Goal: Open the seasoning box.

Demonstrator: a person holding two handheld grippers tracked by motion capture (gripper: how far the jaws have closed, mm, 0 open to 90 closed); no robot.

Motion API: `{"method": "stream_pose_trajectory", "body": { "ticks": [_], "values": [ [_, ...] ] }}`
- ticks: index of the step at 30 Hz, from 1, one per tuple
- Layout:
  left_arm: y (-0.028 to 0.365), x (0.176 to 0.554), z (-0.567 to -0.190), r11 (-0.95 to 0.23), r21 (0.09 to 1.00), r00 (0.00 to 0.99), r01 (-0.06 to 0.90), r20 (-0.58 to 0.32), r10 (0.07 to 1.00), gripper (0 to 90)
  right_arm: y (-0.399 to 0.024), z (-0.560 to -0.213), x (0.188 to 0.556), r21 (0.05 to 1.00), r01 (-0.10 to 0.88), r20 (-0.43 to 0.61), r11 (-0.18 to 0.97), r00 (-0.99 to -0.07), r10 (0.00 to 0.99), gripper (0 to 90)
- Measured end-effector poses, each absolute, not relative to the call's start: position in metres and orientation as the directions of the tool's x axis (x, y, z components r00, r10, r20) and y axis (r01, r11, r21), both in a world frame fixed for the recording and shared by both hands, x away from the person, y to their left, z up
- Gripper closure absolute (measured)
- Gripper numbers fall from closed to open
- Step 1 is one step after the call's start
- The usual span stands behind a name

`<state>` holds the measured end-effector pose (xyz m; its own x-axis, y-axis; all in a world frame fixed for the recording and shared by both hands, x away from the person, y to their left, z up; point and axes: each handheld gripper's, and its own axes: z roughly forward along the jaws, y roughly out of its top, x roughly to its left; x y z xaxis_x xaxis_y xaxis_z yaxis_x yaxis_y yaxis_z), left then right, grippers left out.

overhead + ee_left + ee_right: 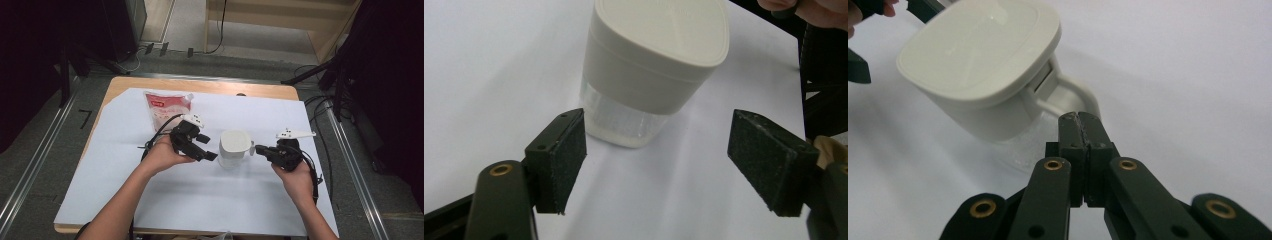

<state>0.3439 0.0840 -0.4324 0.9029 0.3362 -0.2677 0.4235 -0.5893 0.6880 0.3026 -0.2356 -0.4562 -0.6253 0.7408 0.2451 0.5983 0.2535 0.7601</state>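
Left gripper spread, jug just ahead, untouched; right gripper pressed together at jug handle.

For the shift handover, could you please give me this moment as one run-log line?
left gripper: open, facing jug | right gripper: shut, at jug handle | lidded jug: upright on white sheet | pouch: behind

— How many things do we count between our two grippers?
— One lidded jug.
— And beyond our left gripper?
— One pink pouch. We see two grippers: left, right.
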Motion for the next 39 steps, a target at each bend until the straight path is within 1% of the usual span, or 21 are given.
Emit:
{"method": "stream_pose_trajectory", "body": {
  "ticks": [2, 4, 7, 8, 11, 14, 19, 23, 27, 31, 39],
  "values": [
    [0.081, 0.345, -0.431, -0.589, 0.698, 0.909, 0.407, -0.248, 0.334, 21.6, -0.237, -0.453, 0.307, 0.763, 0.594, 0.241, 0.256, -0.629, 0.739, 89.8],
    [0.078, 0.348, -0.431, -0.587, 0.697, 0.910, 0.411, -0.273, 0.313, 17.9, -0.237, -0.449, 0.313, 0.760, 0.596, 0.242, 0.258, -0.629, 0.739, 89.9],
    [0.072, 0.352, -0.433, -0.606, 0.687, 0.915, 0.402, -0.278, 0.292, 16.5, -0.234, -0.446, 0.323, 0.752, 0.598, 0.240, 0.277, -0.640, 0.730, 89.8],
    [0.070, 0.353, -0.433, -0.608, 0.689, 0.918, 0.394, -0.266, 0.294, 16.5, -0.232, -0.446, 0.325, 0.749, 0.600, 0.244, 0.281, -0.644, 0.725, 89.8],
    [0.069, 0.356, -0.434, -0.602, 0.690, 0.915, 0.402, -0.280, 0.289, 16.7, -0.227, -0.447, 0.328, 0.755, 0.584, 0.223, 0.298, -0.656, 0.721, 90.0],
    [0.069, 0.357, -0.436, -0.612, 0.683, 0.917, 0.399, -0.274, 0.291, 18.9, -0.227, -0.448, 0.328, 0.760, 0.586, 0.239, 0.283, -0.656, 0.716, 90.0],
    [0.065, 0.359, -0.435, -0.585, 0.698, 0.910, 0.412, -0.284, 0.303, 17.1, -0.226, -0.449, 0.325, 0.765, 0.581, 0.227, 0.277, -0.646, 0.729, 90.0],
    [0.054, 0.360, -0.439, -0.604, 0.689, 0.915, 0.400, -0.265, 0.303, 13.9, -0.227, -0.449, 0.325, 0.768, 0.579, 0.227, 0.275, -0.647, 0.728, 90.0],
    [0.045, 0.361, -0.445, -0.621, 0.690, 0.927, 0.372, -0.241, 0.287, 14.0, -0.226, -0.450, 0.324, 0.771, 0.576, 0.225, 0.272, -0.646, 0.729, 90.0],
    [0.042, 0.361, -0.449, -0.622, 0.693, 0.929, 0.365, -0.229, 0.290, 15.5, -0.226, -0.449, 0.324, 0.770, 0.576, 0.222, 0.273, -0.643, 0.732, 90.0],
    [0.039, 0.359, -0.448, -0.622, 0.698, 0.931, 0.356, -0.209, 0.299, 14.8, -0.224, -0.449, 0.323, 0.776, 0.565, 0.203, 0.281, -0.644, 0.737, 90.0]
  ]
}}
